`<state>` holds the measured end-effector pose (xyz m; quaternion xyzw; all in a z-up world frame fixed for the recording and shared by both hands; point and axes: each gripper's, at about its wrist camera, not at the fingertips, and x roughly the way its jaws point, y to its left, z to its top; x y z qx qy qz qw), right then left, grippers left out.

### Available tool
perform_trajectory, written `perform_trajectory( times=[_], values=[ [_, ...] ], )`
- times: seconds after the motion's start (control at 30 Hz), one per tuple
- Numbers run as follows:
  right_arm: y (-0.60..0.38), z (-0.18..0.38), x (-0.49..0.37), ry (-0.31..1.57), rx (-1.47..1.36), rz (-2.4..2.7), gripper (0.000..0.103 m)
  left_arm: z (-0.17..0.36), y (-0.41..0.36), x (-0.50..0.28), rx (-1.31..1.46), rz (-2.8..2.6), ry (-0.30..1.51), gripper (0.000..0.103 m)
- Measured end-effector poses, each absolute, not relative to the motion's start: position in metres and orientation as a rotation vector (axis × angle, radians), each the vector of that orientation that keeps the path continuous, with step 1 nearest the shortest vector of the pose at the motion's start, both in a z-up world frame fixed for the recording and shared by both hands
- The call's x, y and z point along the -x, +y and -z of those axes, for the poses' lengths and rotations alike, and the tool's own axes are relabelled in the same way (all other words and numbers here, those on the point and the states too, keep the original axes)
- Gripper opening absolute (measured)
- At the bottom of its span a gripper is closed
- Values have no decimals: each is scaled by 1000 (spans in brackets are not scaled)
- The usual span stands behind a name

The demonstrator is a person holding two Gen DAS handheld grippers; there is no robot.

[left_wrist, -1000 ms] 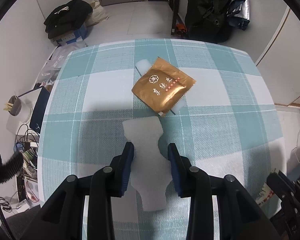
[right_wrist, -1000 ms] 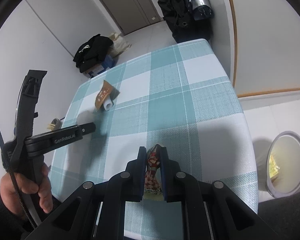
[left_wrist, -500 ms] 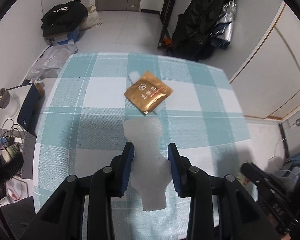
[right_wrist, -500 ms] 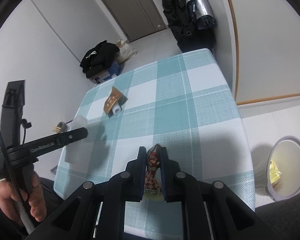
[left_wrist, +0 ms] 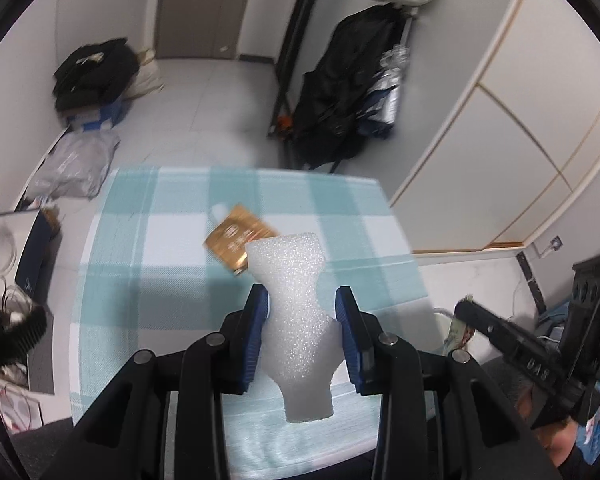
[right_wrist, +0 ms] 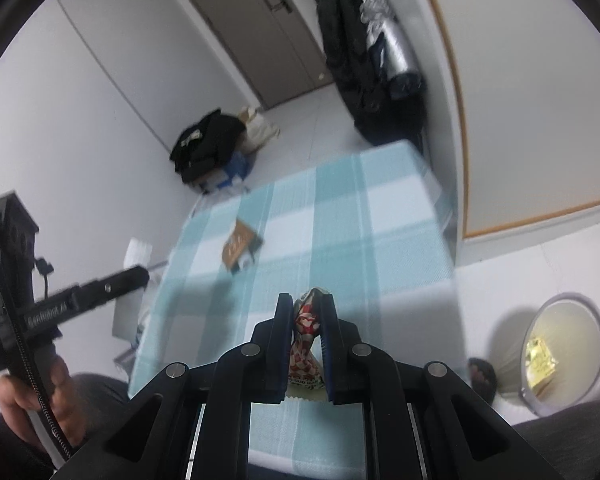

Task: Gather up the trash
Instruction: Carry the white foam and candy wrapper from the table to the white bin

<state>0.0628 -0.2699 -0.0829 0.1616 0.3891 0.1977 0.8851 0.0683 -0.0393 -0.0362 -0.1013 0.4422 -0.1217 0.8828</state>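
A white foam piece [left_wrist: 296, 320] hangs above the teal checked table [left_wrist: 156, 280], with my left gripper [left_wrist: 300, 300] shut on its narrow waist. A crumpled red and white wrapper [right_wrist: 306, 324] is pinched in my shut right gripper [right_wrist: 306, 300], held above the table's near edge. A gold packet [left_wrist: 240, 240] lies mid-table on a small white object [left_wrist: 219, 212]; the right wrist view also shows the gold packet [right_wrist: 238, 244]. In that view the left gripper [right_wrist: 88, 296] is at the left, held by a hand, with the foam piece [right_wrist: 138, 252] at its tip.
A round grey bin [right_wrist: 560, 352] stands on the floor right of the table, with yellow trash inside. Black clothes on a blue box [left_wrist: 92, 80] and hanging dark coats [left_wrist: 340, 112] lie beyond the table. Bags and cables [left_wrist: 20, 280] crowd the floor at its left.
Both grippers have risen from the table with their loads still held. The table and gold packet now look smaller and farther, and more of the room shows.
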Motion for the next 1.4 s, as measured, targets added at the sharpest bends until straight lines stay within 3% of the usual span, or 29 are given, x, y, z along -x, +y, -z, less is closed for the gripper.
perform_trajectory(
  times=[0.37, 0.7, 1.1, 1.4],
  values=[
    [-353, 0, -61, 631, -312, -304, 12, -14, -119, -84, 146, 396, 828, 30],
    [-448, -20, -44, 575, -363, -132, 12, -36, -217, -107, 128, 612, 826, 30],
    [-539, 52, -34, 691, -470, 48, 12, 15, -311, -138, 49, 770, 991, 30],
    [-586, 157, -41, 864, -624, 100, 12, 109, -371, -170, 8, 880, 1327, 30]
  ],
)
